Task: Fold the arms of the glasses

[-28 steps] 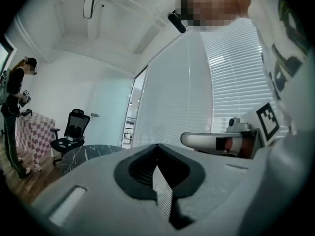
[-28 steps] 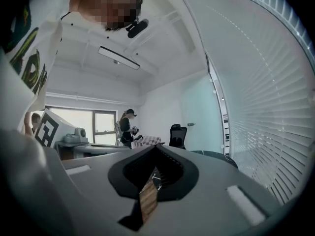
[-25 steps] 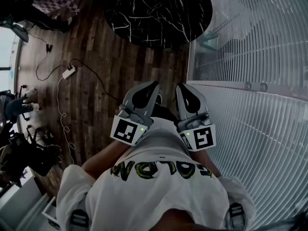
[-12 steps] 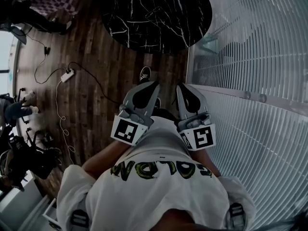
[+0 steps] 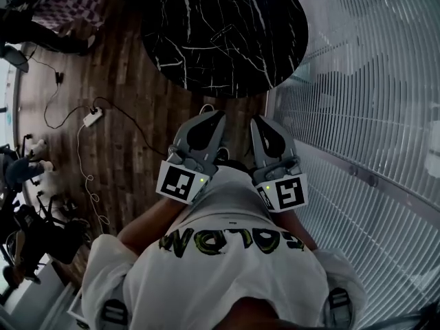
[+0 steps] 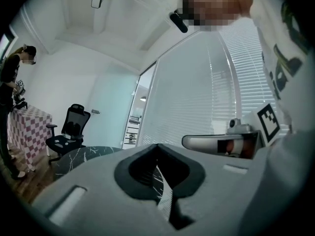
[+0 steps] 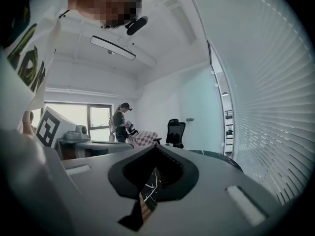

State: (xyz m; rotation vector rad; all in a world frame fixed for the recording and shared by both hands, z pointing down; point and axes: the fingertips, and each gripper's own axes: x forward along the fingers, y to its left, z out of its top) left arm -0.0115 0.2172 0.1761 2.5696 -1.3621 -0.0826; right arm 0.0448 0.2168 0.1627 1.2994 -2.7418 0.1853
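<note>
Left gripper (image 5: 216, 117), right gripper (image 5: 258, 122) — closed (both empty).

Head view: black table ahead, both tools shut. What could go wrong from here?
1. The power strip and its cable lie on the floor at the left: a trip hazard.
2. The right tool is near the slatted wall; a sideways swing could strike it.
3. It and the left tool are shut and empty; they must open before work at the black table.
</note>
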